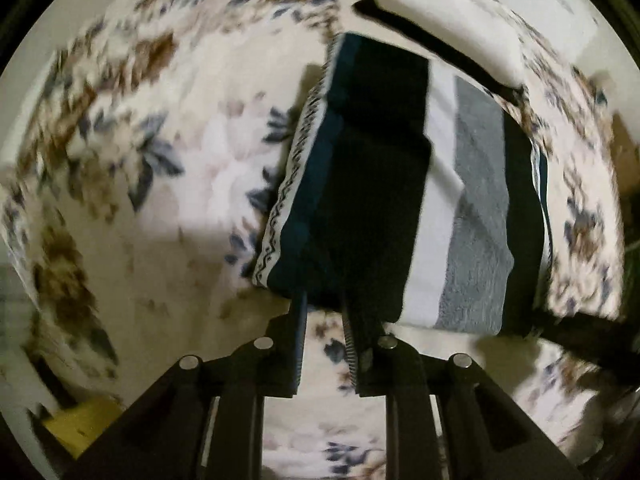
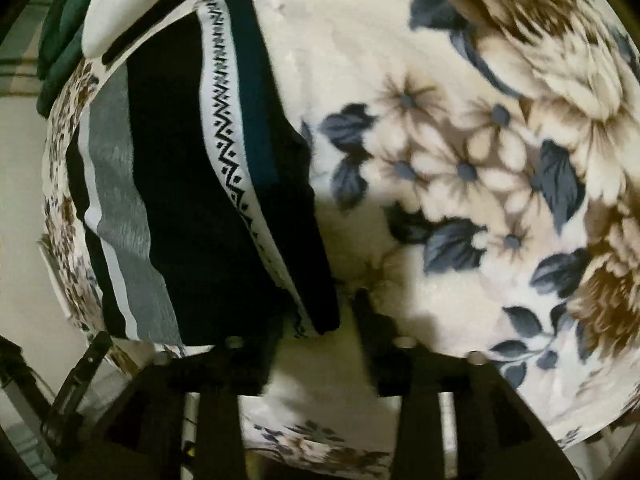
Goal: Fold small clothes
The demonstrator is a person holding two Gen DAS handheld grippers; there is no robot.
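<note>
A folded striped garment (image 1: pixel 400 184) in black, teal, white and grey, with a zigzag-patterned white band, lies on a floral blanket (image 1: pixel 160 160). My left gripper (image 1: pixel 322 300) has its fingertips at the garment's near edge, which hides their tips; the jaws stand a little apart around the dark edge. In the right wrist view the garment (image 2: pixel 176 184) lies to the left. My right gripper (image 2: pixel 320 312) is open; its left finger is under the garment's near corner and its right finger (image 2: pixel 366 312) rests on the bare blanket (image 2: pixel 480 160).
A white pillow-like item (image 1: pixel 452 20) and dark green cloth (image 2: pixel 64 40) lie beyond the garment at the blanket's far edge. A yellow object (image 1: pixel 80 424) sits low left beyond the blanket's edge. The blanket's edge runs close along the garment's outer side.
</note>
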